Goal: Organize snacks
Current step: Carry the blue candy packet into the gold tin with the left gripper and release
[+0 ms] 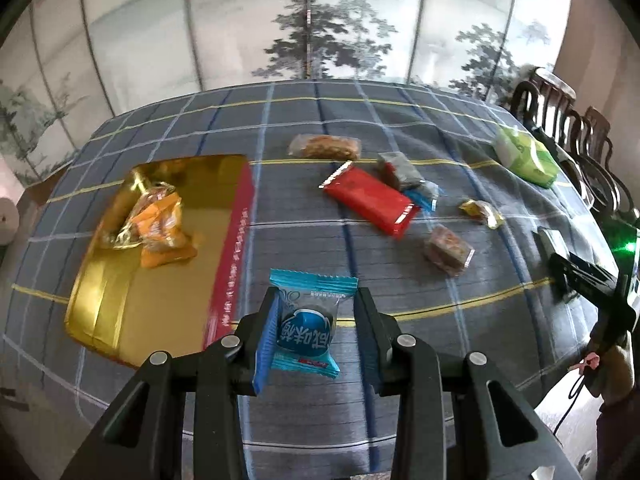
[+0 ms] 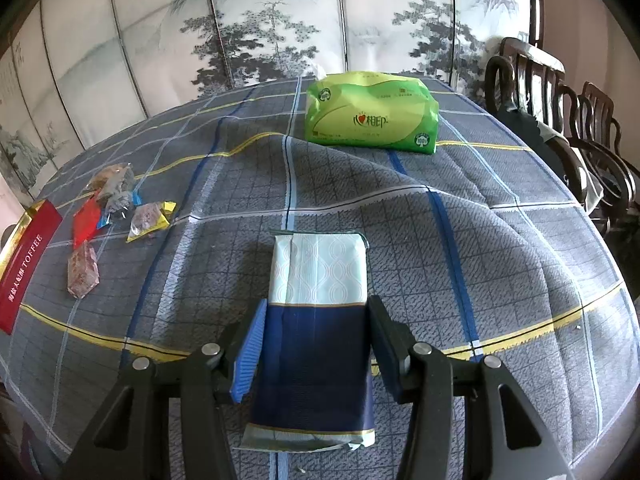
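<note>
Snacks lie scattered on the bench while my left tongs, partly closed, hold a blue candy packet near the gold tray, and my right tongs straddle a tissue pack, grip uncertain; the slick wrapper could slip free short of the tray.
</note>
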`<control>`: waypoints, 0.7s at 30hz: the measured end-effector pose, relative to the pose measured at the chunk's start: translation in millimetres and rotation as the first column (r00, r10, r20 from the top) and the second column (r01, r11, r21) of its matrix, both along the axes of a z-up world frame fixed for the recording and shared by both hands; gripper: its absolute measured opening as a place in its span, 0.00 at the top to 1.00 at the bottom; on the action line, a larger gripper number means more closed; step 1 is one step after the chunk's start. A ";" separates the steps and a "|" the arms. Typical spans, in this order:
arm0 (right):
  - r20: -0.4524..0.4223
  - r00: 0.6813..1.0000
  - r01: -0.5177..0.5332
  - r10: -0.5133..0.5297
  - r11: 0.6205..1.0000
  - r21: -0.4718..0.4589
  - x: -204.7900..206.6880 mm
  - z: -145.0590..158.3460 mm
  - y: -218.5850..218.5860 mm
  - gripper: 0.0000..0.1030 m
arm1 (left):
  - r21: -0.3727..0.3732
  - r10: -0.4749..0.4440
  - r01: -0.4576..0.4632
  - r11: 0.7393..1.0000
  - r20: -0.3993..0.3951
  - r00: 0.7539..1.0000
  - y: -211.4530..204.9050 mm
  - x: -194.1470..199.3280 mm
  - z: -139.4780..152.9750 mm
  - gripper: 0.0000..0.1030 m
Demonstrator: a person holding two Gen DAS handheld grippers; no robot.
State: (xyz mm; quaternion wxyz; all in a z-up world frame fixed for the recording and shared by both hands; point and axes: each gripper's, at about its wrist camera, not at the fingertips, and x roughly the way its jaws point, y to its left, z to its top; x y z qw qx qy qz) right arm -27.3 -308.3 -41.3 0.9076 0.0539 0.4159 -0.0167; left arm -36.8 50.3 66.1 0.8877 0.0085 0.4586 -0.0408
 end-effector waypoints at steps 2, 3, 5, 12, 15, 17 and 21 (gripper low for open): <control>0.002 1.000 0.000 0.000 1.000 -0.007 -1.0 -0.3 0.6 0.51 | -0.001 0.016 -0.016 1.000 0.001 1.000 9.3 -0.1 0.7 0.68; 0.003 1.000 0.001 -0.001 1.000 -0.011 -0.8 -0.6 1.5 0.51 | -0.003 0.023 -0.023 1.000 0.001 1.000 13.4 -0.1 1.3 0.68; 0.003 1.000 0.000 0.000 1.000 -0.026 -0.9 -1.1 4.1 0.51 | -0.006 0.039 -0.039 0.999 0.002 0.999 22.9 0.4 2.4 0.68; 0.005 1.000 0.001 -0.001 0.999 -0.049 -1.9 -0.7 6.5 0.50 | 0.031 0.120 -0.120 0.992 0.007 0.993 70.1 9.1 3.9 0.68; 0.003 1.000 -0.001 0.001 0.998 -0.058 -2.0 -0.6 7.6 0.50 | 0.048 0.167 -0.168 0.985 0.007 0.986 96.1 17.8 2.7 0.68; 0.004 1.000 0.000 0.000 0.998 -0.065 -1.9 0.1 8.2 0.50 | 0.056 0.194 -0.194 0.979 0.004 0.981 113.5 25.0 0.1 0.68; 0.004 1.000 0.000 0.000 0.998 -0.066 -2.3 0.2 8.5 0.50 | 0.086 0.224 -0.222 0.971 -0.006 0.975 136.6 38.5 -7.4 0.68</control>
